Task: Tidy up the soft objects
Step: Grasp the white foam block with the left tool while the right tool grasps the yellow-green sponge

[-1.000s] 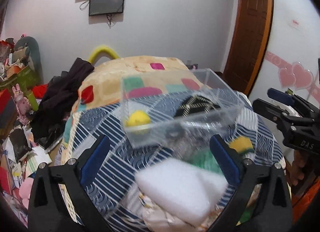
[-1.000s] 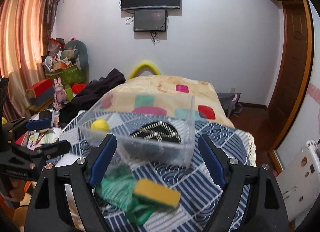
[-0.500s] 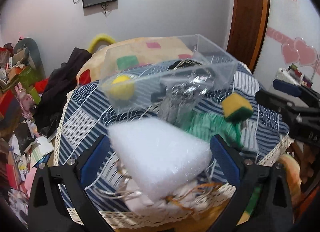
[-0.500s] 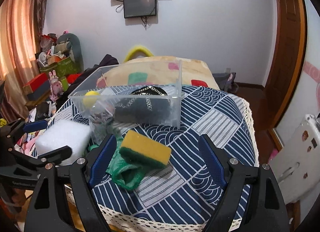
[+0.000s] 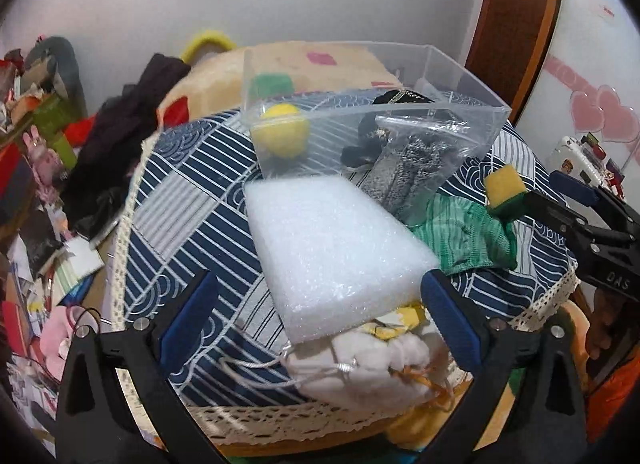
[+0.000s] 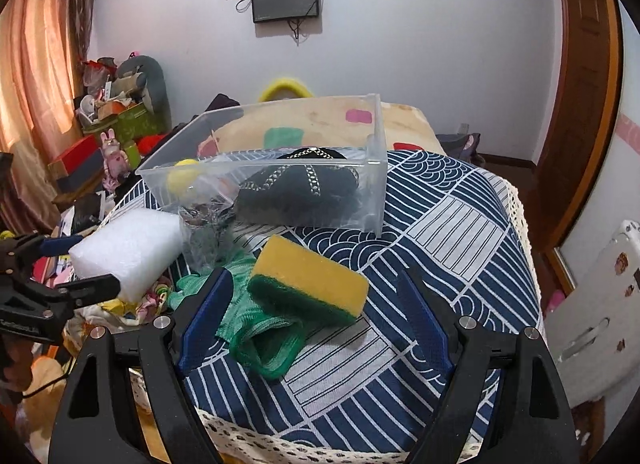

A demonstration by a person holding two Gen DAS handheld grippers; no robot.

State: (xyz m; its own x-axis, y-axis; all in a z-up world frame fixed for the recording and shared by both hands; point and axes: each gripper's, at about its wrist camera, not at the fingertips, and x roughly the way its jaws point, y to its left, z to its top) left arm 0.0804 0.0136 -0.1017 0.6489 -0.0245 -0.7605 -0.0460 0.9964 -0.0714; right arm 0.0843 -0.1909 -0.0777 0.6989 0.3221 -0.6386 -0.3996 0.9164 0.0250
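Two black handheld grippers are showing blue finger pads.
The left gripper (image 5: 318,314) and right gripper (image 6: 316,320) are wearing silver screws on matte black frames; white "DAS" lettering is showing on the right one's side.

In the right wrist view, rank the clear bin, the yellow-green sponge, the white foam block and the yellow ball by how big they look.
1. clear plastic bin
2. yellow-green sponge and white foam block: look alike, and the sponge is nearer the camera, so unranked
3. yellow ball
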